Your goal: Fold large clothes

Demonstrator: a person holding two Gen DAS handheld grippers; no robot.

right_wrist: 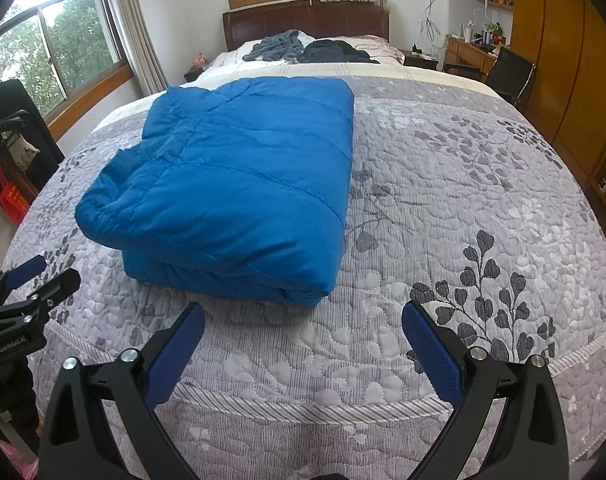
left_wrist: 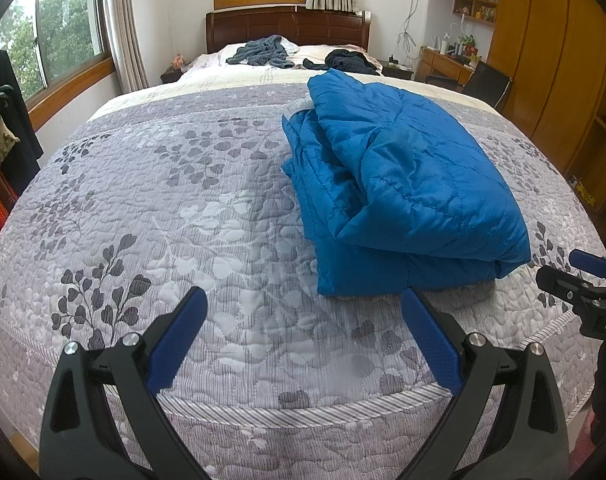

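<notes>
A blue quilted jacket (left_wrist: 403,184) lies folded into a thick rectangular bundle (right_wrist: 231,184) on the grey floral bedspread (left_wrist: 183,208). My left gripper (left_wrist: 303,300) stands open just short of the bundle's near left corner, nothing between its blue pads (left_wrist: 175,340). My right gripper (right_wrist: 303,316) is open too, held just in front of the bundle's near right corner, touching nothing. Each gripper shows at the other view's edge: the right gripper (left_wrist: 575,276) at the right side of the left wrist view, the left gripper (right_wrist: 43,276) at the left side of the right wrist view.
Loose dark clothes (left_wrist: 263,52) lie near the pillows by the wooden headboard (right_wrist: 307,20). A desk and black chair (right_wrist: 507,72) stand right of the bed beside wooden wardrobes. Red crates (right_wrist: 13,200) and a dark rack sit at the left under the window.
</notes>
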